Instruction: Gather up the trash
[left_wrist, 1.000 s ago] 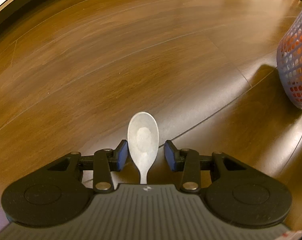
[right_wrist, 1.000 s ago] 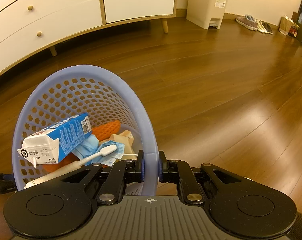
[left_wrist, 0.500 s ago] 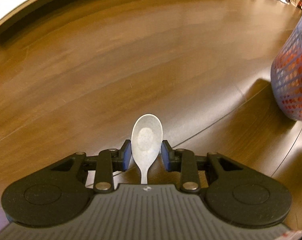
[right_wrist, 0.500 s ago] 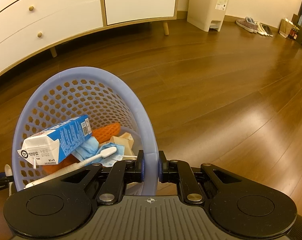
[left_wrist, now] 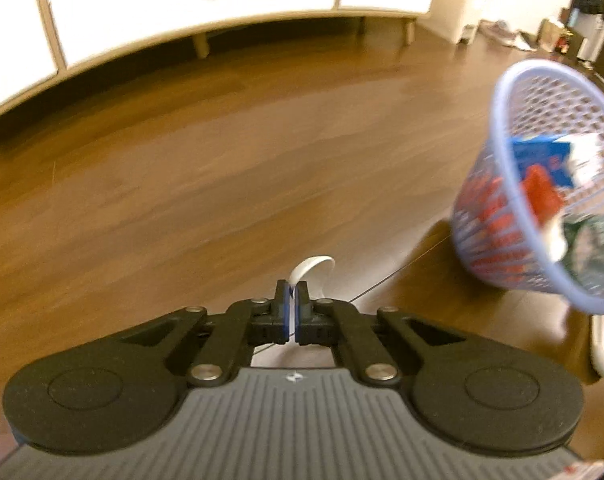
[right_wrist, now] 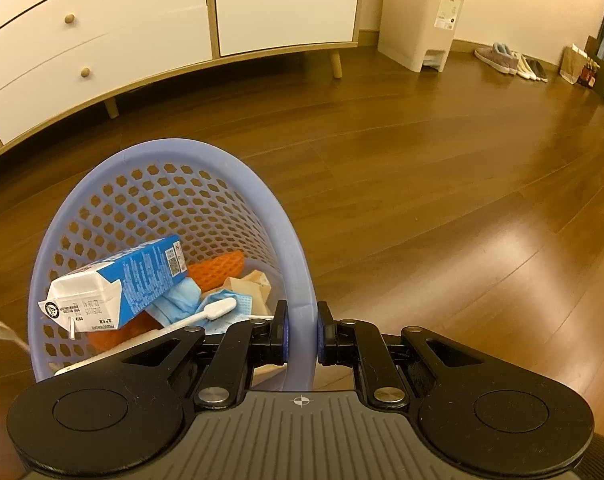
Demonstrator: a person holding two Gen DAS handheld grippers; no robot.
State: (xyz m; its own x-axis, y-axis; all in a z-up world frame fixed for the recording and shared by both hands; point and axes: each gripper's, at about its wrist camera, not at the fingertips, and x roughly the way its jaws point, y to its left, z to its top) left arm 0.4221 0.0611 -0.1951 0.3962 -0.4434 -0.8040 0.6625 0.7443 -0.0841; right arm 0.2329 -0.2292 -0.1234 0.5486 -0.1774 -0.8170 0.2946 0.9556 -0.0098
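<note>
I am seeing a white spoon (left_wrist: 311,270) showing against the brown wood-grain floor (left_wrist: 182,184). I am viewing a lavender-blue basket (right_wrist: 170,152) with a honeycomb hole pattern, holding a blue-and-white carton (right_wrist: 118,284) and an orange mesh piece (right_wrist: 218,268). The white cabinet (right_wrist: 142,28) is displaying light wood trim, beside a beige bin (right_wrist: 421,16).

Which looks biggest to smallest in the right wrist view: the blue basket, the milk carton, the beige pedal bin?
1. Blue basket, by far the largest as seen.
2. Milk carton and beige pedal bin look much alike; the bin stands far off, so nearness makes ranking them unsure.
</note>
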